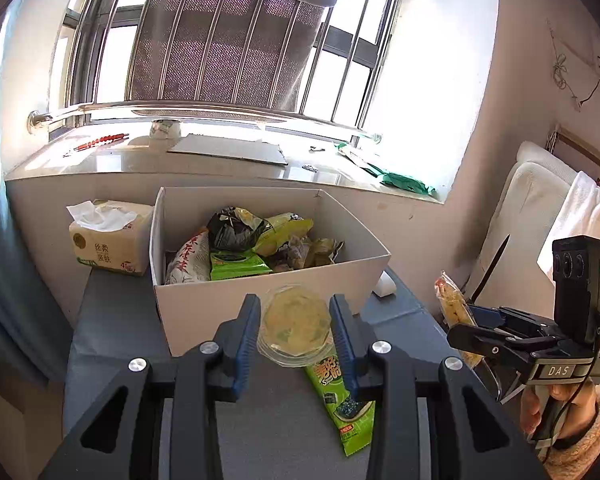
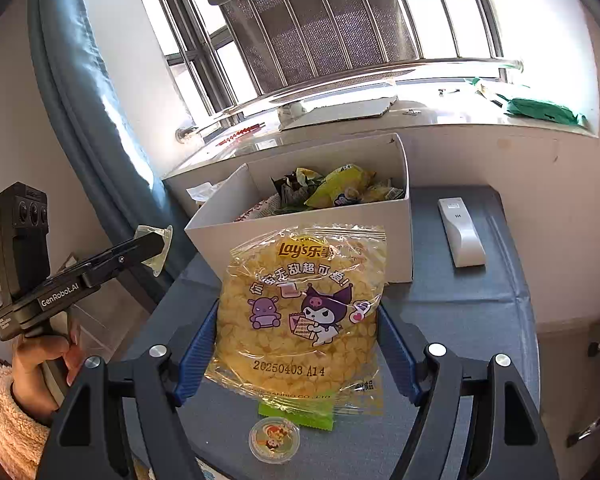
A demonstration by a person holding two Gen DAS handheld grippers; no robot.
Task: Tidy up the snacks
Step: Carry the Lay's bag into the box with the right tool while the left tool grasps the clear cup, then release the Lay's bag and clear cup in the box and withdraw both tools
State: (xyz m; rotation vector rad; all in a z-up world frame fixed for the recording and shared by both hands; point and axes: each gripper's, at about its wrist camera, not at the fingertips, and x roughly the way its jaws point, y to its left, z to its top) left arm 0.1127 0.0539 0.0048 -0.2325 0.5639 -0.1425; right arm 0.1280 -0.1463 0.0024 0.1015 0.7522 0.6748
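Note:
My left gripper (image 1: 296,322) is shut on a small clear jelly cup (image 1: 295,326), held above the dark table just before the white cardboard box (image 1: 260,304) of snack packets. A green seaweed packet (image 1: 342,404) lies on the table below it. My right gripper (image 2: 298,338) is shut on a yellow Lay's chip bag (image 2: 300,316) with cartoon figures, raised in front of the same box (image 2: 300,256). Under the bag lie a green packet (image 2: 296,416) and a second jelly cup (image 2: 275,438). The left gripper also shows at the left of the right wrist view, with its jelly cup (image 2: 154,246).
A tissue pack (image 1: 108,236) stands left of the box. A white remote (image 2: 460,232) lies on the table to the box's right. Behind the box runs a windowsill (image 1: 140,160) with cardboard and green bags. A blue curtain (image 2: 96,120) hangs at the left.

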